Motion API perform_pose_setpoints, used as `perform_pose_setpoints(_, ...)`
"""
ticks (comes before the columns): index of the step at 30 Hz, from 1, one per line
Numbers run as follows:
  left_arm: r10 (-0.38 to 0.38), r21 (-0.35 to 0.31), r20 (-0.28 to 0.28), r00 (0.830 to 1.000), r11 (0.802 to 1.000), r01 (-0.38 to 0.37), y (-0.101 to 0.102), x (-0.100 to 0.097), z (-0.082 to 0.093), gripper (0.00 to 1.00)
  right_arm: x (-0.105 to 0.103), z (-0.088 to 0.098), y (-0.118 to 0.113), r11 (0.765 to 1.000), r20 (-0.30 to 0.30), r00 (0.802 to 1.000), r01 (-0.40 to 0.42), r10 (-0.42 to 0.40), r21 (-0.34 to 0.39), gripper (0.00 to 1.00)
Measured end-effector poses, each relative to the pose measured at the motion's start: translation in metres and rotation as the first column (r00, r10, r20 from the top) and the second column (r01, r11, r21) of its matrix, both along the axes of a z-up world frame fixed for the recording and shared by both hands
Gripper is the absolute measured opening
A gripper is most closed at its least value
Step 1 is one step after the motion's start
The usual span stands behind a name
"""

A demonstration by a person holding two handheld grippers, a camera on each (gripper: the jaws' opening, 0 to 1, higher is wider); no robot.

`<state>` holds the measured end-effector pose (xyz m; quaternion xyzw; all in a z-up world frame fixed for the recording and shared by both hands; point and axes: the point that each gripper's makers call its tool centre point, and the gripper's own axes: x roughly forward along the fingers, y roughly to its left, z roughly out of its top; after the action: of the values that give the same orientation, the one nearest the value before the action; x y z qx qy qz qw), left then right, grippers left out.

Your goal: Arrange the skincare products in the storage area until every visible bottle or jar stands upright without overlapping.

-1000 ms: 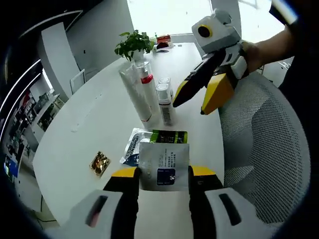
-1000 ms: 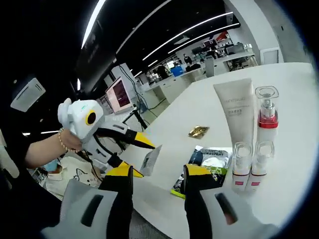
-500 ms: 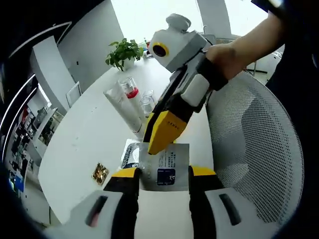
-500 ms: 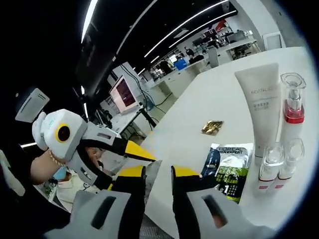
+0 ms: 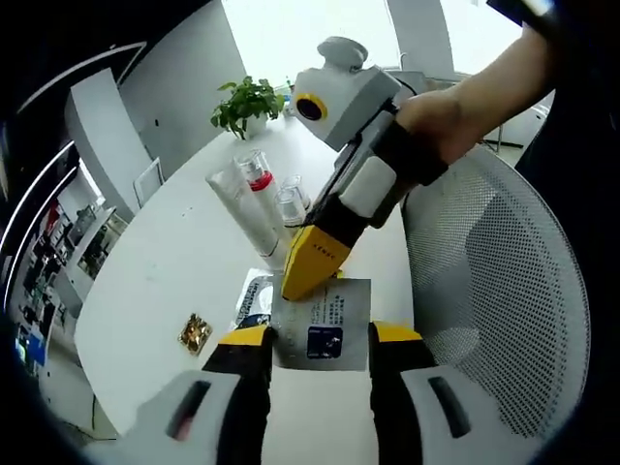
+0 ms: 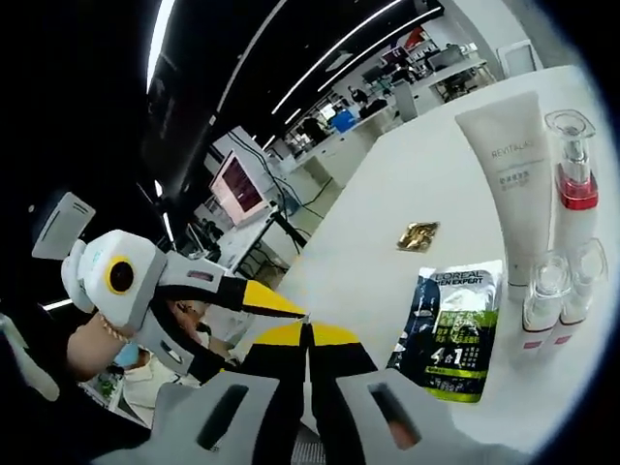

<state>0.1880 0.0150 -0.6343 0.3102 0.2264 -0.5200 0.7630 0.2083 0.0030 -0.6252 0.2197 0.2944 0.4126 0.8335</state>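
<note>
Silver sachet (image 5: pixel 321 325) is pinched by both grippers above the table (image 5: pixel 184 242) edge: left gripper (image 5: pixel 320 341) grips its sides, right gripper (image 6: pixel 308 339) is clamped on its top edge, apparently for a handover. Beyond, a green sachet (image 6: pixel 453 329) lies flat; tube (image 6: pixel 509 179) and bottles (image 6: pixel 573 208) stand upright.

open-plan office: desks (image 6: pixel 387 121), monitor (image 6: pixel 235 186)

White rounded surface (image 5: pixel 184 242) occupies the centre of the room. A potted plant (image 5: pixel 247 100) stands at its far end, below a bright window (image 5: pixel 310 34). White mesh chair (image 5: pixel 494 271) adjoins the surface. Linear ceiling lights (image 6: pixel 320 63) run over dark ceiling; a monitor (image 6: pixel 239 184) and distant desks (image 6: pixel 387 116) stand beyond.
</note>
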Motion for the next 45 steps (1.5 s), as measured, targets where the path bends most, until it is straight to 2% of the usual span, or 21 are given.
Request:
perform_pose_setpoints(2,0.022,-0.037,-0.027,0.999,0.999,-0.023,0.001,-0.002,0.001,0.41,0.002,0.000,-0.002,1.000,-0.008,1.000,0.018,-0.018,0.004,0.01)
perform_pose_setpoints(3,0.060,-0.110,-0.049,0.997,0.992,-0.065,0.001,0.000,0.006,0.43,0.003,0.002,-0.003,0.999,-0.008,1.000,0.027,-0.027,0.016,0.01)
perform_pose_setpoints(6,0.149,-0.267,-0.115,0.982,0.948,-0.175,0.010,0.005,0.017,0.55,0.007,0.009,-0.008,0.996,-0.019,0.998,0.062,-0.061,0.068,0.01)
perform_pose_setpoints(9,0.221,-0.334,-0.187,0.957,0.902,-0.274,0.020,0.006,0.018,0.55,0.008,0.019,-0.009,0.988,-0.028,0.997,0.081,-0.078,0.131,0.01)
perform_pose_setpoints(12,0.255,-0.430,-0.337,0.906,0.814,-0.389,0.022,-0.005,0.017,0.52,0.009,0.028,-0.012,0.977,-0.032,0.994,0.105,-0.101,0.185,0.01)
perform_pose_setpoints(13,0.258,-0.435,-0.353,0.899,0.806,-0.402,0.022,-0.007,0.017,0.50,0.009,0.030,-0.012,0.974,-0.038,0.994,0.110,-0.105,0.198,0.01)
perform_pose_setpoints(14,0.254,-0.457,-0.393,0.884,0.780,-0.428,0.023,-0.011,0.015,0.48,0.010,0.032,-0.012,0.970,-0.042,0.993,0.116,-0.110,0.214,0.01)
perform_pose_setpoints(16,0.238,-0.481,-0.495,0.836,0.726,-0.491,0.023,-0.017,0.009,0.41,0.009,0.033,-0.012,0.967,-0.043,0.993,0.121,-0.114,0.225,0.01)
perform_pose_setpoints(18,0.223,-0.509,-0.533,0.816,0.686,-0.520,0.026,-0.016,0.008,0.35,0.009,0.032,-0.010,0.966,-0.046,0.992,0.122,-0.115,0.229,0.01)
perform_pose_setpoints(19,0.226,-0.509,-0.563,0.795,0.662,-0.550,0.029,-0.016,0.007,0.30,0.009,0.031,-0.010,0.965,-0.049,0.992,0.123,-0.115,0.230,0.01)
perform_pose_setpoints(20,0.219,-0.506,-0.579,0.785,0.659,-0.557,0.029,-0.017,0.006,0.26,0.009,0.030,-0.009,0.964,-0.053,0.992,0.125,-0.115,0.233,0.01)
perform_pose_setpoints(23,0.198,-0.520,-0.631,0.750,0.610,-0.598,0.031,-0.016,0.008,0.18,0.009,0.029,-0.007,0.959,-0.067,0.991,0.132,-0.118,0.251,0.01)
perform_pose_setpoints(26,0.178,-0.531,-0.689,0.703,0.535,-0.657,0.035,-0.010,0.010,0.13,0.008,0.029,0.000,0.955,-0.078,0.990,0.131,-0.114,0.266,0.01)
perform_pose_setpoints(27,0.177,-0.533,-0.696,0.696,0.523,-0.665,0.036,-0.009,0.011,0.12,0.008,0.029,0.003,0.954,-0.081,0.991,0.127,-0.109,0.271,0.01)
perform_pose_setpoints(28,0.173,-0.541,-0.709,0.684,0.490,-0.684,0.041,-0.005,0.011,0.09,0.008,0.029,0.004,0.954,-0.083,0.991,0.127,-0.109,0.271,0.01)
perform_pose_setpoints(32,0.179,-0.535,-0.712,0.679,0.487,-0.690,0.043,-0.005,0.010,0.00,0.010,0.025,0.010,0.957,-0.086,0.991,0.124,-0.105,0.264,0.01)
perform_pose_setpoints(36,0.183,-0.514,-0.733,0.655,0.481,-0.710,0.047,-0.004,0.005,0.00,0.013,0.019,0.014,0.960,-0.090,0.990,0.131,-0.112,0.248,0.01)
perform_pose_setpoints(38,0.208,-0.501,-0.727,0.654,0.491,-0.713,0.050,-0.004,0.001,0.00,0.015,0.011,0.016,0.971,-0.074,0.990,0.134,-0.121,0.198,0.01)
perform_pose_setpoints(41,0.261,-0.435,-0.755,0.602,0.487,-0.757,0.058,-0.001,-0.011,0.00,0.020,-0.008,0.017,0.989,-0.028,0.992,0.124,-0.122,0.076,0.01)
perform_pose_setpoints(44,0.306,-0.394,-0.735,0.605,0.534,-0.748,0.062,-0.001,-0.024,0.00,0.020,-0.025,0.022,0.996,0.006,0.996,0.084,-0.084,-0.028,0.01)
perform_pose_setpoints(45,0.326,-0.371,-0.732,0.599,0.547,-0.751,0.063,-0.002,-0.029,0.00,0.020,-0.029,0.024,0.996,0.023,0.997,0.069,-0.068,-0.059,0.01)
